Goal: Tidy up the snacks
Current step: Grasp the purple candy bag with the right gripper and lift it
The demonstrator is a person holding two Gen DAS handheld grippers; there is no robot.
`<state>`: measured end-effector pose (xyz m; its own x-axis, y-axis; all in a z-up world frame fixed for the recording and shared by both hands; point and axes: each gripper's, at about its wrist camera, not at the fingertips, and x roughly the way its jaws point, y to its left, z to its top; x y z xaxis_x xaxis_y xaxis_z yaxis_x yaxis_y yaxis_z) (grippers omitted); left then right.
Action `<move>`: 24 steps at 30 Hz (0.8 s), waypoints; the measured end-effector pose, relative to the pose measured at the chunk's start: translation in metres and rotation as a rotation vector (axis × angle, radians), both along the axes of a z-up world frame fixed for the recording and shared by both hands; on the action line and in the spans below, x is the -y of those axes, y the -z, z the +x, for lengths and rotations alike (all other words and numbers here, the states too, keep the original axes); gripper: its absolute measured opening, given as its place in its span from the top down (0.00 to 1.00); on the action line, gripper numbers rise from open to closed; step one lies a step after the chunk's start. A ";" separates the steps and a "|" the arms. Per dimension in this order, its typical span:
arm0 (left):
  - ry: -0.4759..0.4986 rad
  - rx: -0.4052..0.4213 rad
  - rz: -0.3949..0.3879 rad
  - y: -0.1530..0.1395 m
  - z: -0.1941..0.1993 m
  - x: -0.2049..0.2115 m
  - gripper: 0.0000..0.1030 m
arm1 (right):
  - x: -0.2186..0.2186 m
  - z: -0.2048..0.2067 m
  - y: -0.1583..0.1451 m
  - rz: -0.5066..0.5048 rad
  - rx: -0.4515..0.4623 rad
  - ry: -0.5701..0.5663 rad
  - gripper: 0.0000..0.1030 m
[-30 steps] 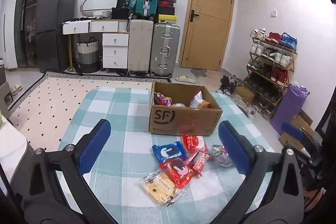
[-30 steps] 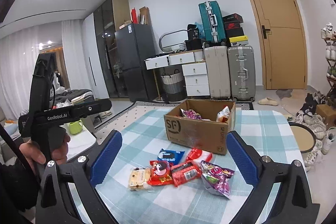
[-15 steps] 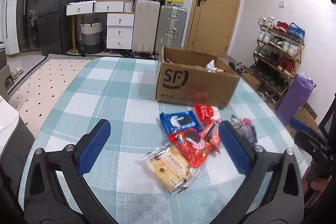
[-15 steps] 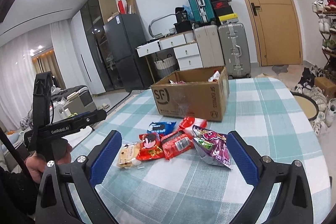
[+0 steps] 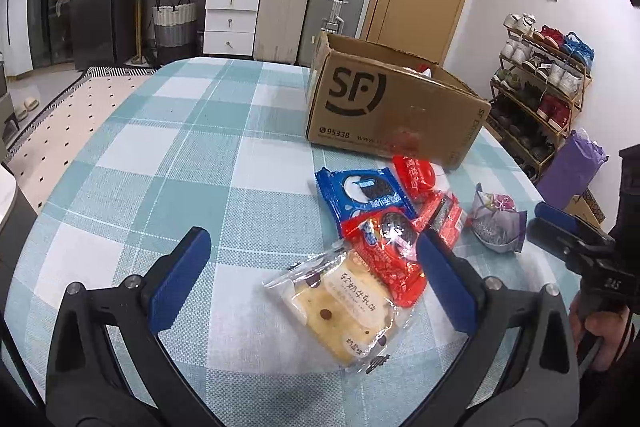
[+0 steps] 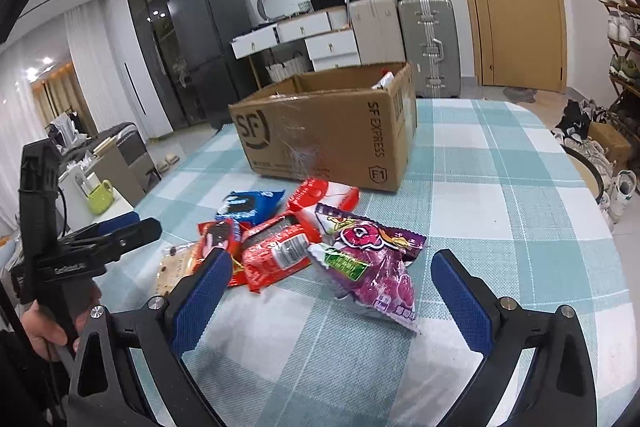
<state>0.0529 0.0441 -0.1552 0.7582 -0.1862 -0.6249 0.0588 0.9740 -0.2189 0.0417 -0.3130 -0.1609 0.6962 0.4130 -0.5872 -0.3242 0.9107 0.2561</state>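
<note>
Both grippers spread wide: left gripper (image 5: 314, 281) over biscuit pack (image 5: 344, 307), right gripper (image 6: 332, 297) over purple bag (image 6: 374, 267)

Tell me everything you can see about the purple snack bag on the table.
The purple snack bag is a crinkled, shiny foil-like pouch with a cartoon picture, a green label patch and silvery edges. It lies flat on the checked tablecloth, sealed as far as can be seen, at the right end of the snack pile. Its upper left edge meets the red packet beside it. It lies ahead of the open right gripper, between the fingers' line, and nothing grips it. The cardboard box stands behind it, apart.
</note>
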 end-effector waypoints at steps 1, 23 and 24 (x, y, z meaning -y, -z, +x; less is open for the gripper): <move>0.002 -0.002 -0.001 0.004 0.004 0.001 0.01 | -0.001 0.003 0.002 -0.008 -0.005 -0.002 0.02; -0.015 -0.080 -0.082 0.021 0.019 -0.007 0.01 | -0.005 0.051 0.030 -0.048 -0.177 -0.017 0.46; -0.016 -0.081 -0.082 0.021 0.019 -0.007 0.01 | -0.006 0.050 0.030 -0.050 -0.176 -0.016 0.47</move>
<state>0.0715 0.0510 -0.1764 0.7093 -0.2280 -0.6670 0.0227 0.9531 -0.3017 0.0919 -0.3070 -0.1911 0.5743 0.3906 -0.7194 -0.2930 0.9187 0.2649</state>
